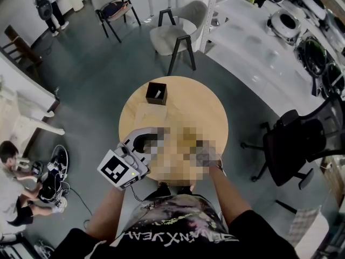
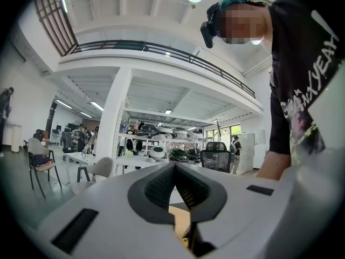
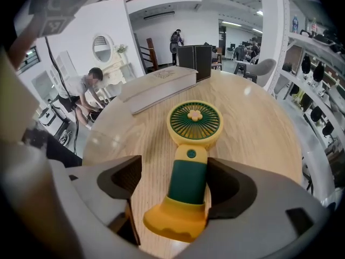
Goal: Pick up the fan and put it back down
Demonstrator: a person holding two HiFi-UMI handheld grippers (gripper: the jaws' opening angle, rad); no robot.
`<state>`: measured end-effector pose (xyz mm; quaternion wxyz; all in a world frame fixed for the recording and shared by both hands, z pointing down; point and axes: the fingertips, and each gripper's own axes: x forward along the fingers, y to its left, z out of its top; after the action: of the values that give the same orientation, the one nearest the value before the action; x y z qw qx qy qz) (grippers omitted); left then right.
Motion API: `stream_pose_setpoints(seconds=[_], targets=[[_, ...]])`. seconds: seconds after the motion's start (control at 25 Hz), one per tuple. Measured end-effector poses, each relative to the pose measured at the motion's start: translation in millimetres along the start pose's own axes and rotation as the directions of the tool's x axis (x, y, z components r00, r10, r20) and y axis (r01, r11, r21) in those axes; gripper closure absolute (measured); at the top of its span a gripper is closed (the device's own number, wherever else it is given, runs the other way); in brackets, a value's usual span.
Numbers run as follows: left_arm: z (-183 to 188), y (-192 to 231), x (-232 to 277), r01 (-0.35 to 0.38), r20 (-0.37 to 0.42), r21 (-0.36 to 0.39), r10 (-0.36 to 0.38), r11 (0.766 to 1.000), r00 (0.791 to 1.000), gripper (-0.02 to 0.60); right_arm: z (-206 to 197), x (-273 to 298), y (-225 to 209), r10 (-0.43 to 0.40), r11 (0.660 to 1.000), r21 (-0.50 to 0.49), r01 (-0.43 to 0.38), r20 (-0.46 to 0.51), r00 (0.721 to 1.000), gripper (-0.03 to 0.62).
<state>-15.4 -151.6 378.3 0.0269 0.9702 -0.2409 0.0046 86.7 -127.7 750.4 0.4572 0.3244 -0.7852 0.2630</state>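
Observation:
A small hand fan [image 3: 190, 161], green with a yellow base and a round green grille, lies flat on the round wooden table [image 3: 259, 128]. Its grille points away from me. My right gripper [image 3: 177, 183] straddles the fan's green handle with its jaws open. There is a clear gap at the left pad [image 3: 121, 181], and the right pad [image 3: 232, 186] sits close beside the handle. In the head view a mosaic patch covers the fan and the right gripper. My left gripper [image 1: 135, 150] rests at the table's near left edge, shut on nothing, with its pads [image 2: 161, 185] meeting at the tips.
A flat white book-like box [image 3: 159, 88] and a black open box [image 1: 156, 93] lie at the table's far side. A grey chair [image 1: 175, 34] stands beyond the table and a black office chair [image 1: 294, 144] to its right. A person [image 1: 13, 182] sits on the floor at the left.

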Motion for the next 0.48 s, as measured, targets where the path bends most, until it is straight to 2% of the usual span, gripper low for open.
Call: stream_pose_setpoints(seconds=[0.24,0.48], targets=[[0.3,-2.0,1.9,0.005,0.006,-0.001,-0.005,1.0,1.0,0.568,0.9,4.6,12.5,0.033,0.999,-0.021,-0.034,-0.006,0.999,0.099],[0.4,-2.4,2.3,0.007,0.005,-0.001,-0.007,1.0,1.0,0.568,-3.7,4.6,19.2,0.042,0.999,-0.021,-0.043,-0.038,0.998,0.019]])
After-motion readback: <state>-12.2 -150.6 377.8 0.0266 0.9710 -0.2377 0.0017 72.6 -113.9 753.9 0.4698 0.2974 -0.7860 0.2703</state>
